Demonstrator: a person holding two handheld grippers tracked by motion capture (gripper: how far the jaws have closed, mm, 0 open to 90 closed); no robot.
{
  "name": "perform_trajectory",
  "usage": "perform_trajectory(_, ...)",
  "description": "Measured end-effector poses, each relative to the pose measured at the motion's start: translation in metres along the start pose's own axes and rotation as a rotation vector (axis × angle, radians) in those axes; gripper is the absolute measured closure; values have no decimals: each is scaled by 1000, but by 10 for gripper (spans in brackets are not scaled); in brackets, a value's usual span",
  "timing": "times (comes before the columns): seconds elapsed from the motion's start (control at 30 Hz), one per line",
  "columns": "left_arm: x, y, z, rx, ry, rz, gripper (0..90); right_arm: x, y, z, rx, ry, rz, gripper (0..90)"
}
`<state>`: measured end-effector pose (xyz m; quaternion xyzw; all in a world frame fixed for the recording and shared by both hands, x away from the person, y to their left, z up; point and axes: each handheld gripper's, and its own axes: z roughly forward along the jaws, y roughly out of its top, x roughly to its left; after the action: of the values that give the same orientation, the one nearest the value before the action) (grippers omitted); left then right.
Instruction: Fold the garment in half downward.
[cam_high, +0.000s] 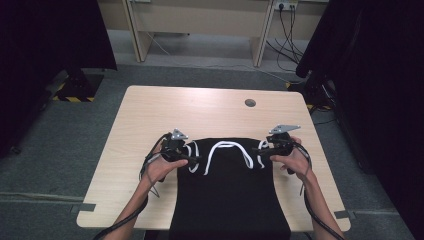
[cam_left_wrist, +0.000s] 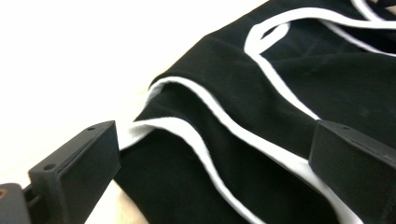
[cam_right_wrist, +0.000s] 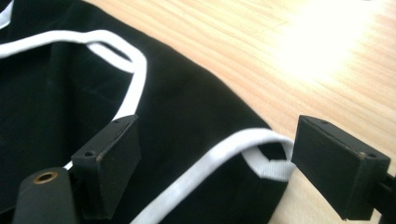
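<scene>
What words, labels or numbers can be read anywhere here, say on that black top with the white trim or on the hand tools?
None can be read.
Black garment: no print or tag showing, just white trim.
Left gripper and right gripper: no legible marking.
Wooden table: bare wood.
Yellow-and-black hazard stripes on the floor: a pattern, not text.

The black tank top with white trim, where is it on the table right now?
In the high view the black tank top lies flat at the near middle of the wooden table, its hem over the near edge, between the left hand-held gripper and the right hand-held gripper.
</scene>
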<state>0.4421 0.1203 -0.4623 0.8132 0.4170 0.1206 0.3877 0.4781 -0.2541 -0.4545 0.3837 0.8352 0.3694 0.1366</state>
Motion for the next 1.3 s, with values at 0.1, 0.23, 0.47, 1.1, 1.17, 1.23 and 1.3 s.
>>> perform_trajectory(0.1,4,4,10,18,12,2,10,-5,3,8,16,-2,8,160)
perform_trajectory(0.23,7,12,19,34,15,14,10,-8,6,16,31,-9,4,160)
perform_trajectory(0.47,9,15,33,83,20,83,109,-10,3,31,49,-9,-31,196)
perform_trajectory(1.1,3,12,19,28,-40,125,770,2,6,16,26,74,-87,810)
perform_trajectory(1.17,4,15,17,23,-42,117,772,3,8,12,20,72,-100,814)
perform_trajectory(1.23,4,19,14,19,-47,123,776,4,11,8,13,72,-115,819)
perform_trajectory(1.3,4,23,12,12,-48,124,777,4,15,4,0,73,-119,821)
